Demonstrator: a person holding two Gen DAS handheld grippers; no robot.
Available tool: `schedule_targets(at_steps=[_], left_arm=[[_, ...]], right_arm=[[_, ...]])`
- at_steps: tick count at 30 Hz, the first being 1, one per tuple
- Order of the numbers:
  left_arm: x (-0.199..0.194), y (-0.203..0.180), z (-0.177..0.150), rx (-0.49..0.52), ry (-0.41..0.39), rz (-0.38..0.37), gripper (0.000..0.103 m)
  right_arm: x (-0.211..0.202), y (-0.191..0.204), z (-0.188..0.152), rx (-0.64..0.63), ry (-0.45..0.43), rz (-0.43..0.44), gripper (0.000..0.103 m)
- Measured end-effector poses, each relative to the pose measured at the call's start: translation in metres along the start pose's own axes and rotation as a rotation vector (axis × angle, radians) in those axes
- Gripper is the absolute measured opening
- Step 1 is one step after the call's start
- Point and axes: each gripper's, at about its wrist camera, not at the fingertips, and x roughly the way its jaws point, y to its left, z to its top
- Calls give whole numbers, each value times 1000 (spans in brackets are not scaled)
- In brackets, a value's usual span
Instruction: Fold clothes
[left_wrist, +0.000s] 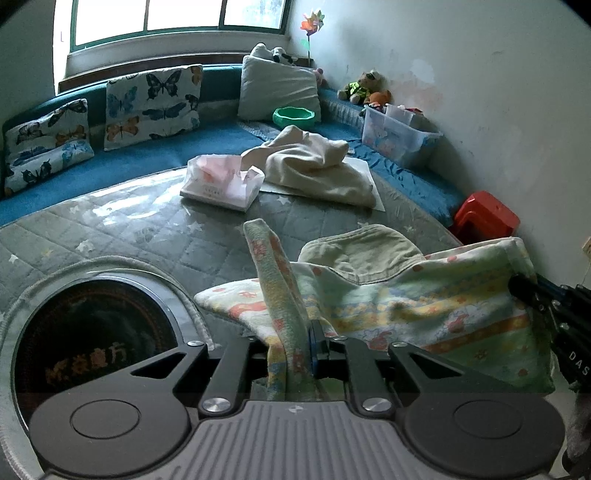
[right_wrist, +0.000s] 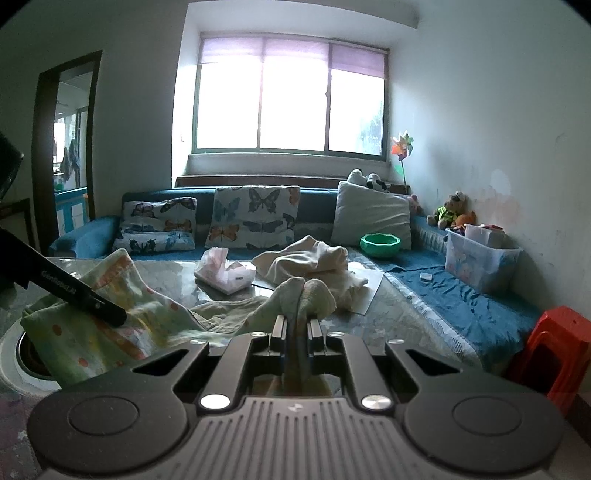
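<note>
A pastel patterned garment (left_wrist: 424, 306) with a pale green lining hangs stretched just above the table between both grippers. My left gripper (left_wrist: 301, 341) is shut on one bunched corner, which stands up between its fingers. In the left wrist view, my right gripper (left_wrist: 521, 290) pinches the opposite corner at the right edge. The right wrist view shows my right gripper (right_wrist: 297, 325) shut on a rolled fold of that garment (right_wrist: 122, 295), with my left gripper (right_wrist: 116, 315) clamped on the cloth at the left. A crumpled cream garment (left_wrist: 317, 162) (right_wrist: 314, 262) lies farther back on a white sheet.
The table (left_wrist: 129, 229) has a quilted grey cover and a round recessed burner (left_wrist: 92, 332) at the near left. A tissue pack (left_wrist: 221, 181) lies mid-table. Behind are a blue sofa (left_wrist: 207, 144) with cushions, a green bowl (left_wrist: 295, 116) and a plastic box (left_wrist: 395, 136). A red stool (left_wrist: 487, 218) stands at the right.
</note>
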Motion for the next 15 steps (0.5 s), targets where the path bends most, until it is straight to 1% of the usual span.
schedule_targets(at_steps=[4, 6, 13, 15], left_arm=[[8, 0, -2, 0, 20, 2, 15], [13, 0, -5, -1, 32, 2, 15], [26, 1, -12, 1, 63, 4, 16], [30, 1, -14, 1, 72, 6, 17]], right_arm=[[7, -2, -2, 8, 21, -3, 9], [8, -3, -10, 15, 34, -4, 9], [21, -6, -19, 39, 71, -9, 9], [18, -8, -30, 49, 80, -11, 9]])
